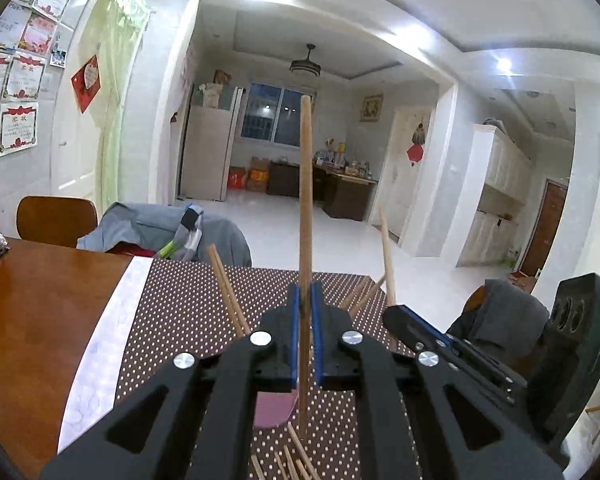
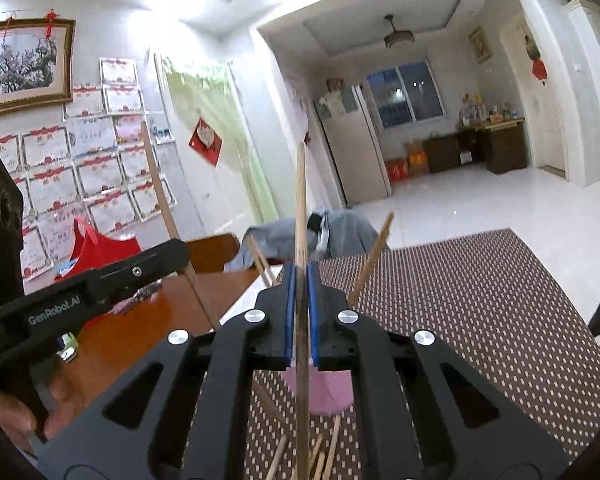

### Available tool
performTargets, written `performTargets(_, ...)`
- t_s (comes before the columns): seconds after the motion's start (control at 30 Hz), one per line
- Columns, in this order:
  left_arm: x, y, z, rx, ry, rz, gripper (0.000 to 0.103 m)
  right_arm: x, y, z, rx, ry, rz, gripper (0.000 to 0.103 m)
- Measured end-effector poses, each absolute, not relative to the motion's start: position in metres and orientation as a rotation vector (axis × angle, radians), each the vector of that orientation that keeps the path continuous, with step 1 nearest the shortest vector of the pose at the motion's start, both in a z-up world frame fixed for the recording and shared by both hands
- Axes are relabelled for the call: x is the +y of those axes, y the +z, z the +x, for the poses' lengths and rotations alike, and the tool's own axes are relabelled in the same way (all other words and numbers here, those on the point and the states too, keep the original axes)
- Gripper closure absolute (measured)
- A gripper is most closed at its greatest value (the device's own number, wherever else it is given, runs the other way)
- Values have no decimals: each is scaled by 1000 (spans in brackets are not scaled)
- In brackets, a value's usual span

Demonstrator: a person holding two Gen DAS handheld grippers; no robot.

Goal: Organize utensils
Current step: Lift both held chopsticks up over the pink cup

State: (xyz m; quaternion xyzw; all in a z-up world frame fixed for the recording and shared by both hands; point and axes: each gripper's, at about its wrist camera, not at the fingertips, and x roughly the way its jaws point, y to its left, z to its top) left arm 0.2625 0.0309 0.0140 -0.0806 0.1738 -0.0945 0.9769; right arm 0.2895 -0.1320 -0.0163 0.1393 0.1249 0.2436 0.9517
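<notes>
2 tools level, left tool [image 1: 305, 312], right tool [image 2: 301, 296], each clamping 1 chopstick [image 1: 306, 200].

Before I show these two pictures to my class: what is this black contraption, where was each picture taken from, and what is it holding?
Each picture comes from a camera riding on a hand-held two-finger gripper, looking along its fingers. One view shows the left gripper, shut on a wooden chopstick; the other shows the right gripper, shut on another chopstick. Below lie a dotted brown mat on a wooden table, more loose chopsticks and something pink that I cannot identify.
</notes>
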Motion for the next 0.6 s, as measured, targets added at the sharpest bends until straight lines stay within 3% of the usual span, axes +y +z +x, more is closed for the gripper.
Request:
performTargets(0.37, 37, 30, 279, 233, -133, -150, 97, -121, -22, 321, 137, 477, 324, 97)
performTargets(0.6, 42, 13, 308, 250, -106, -165, 97, -112, -22, 332, 83, 465, 322, 97)
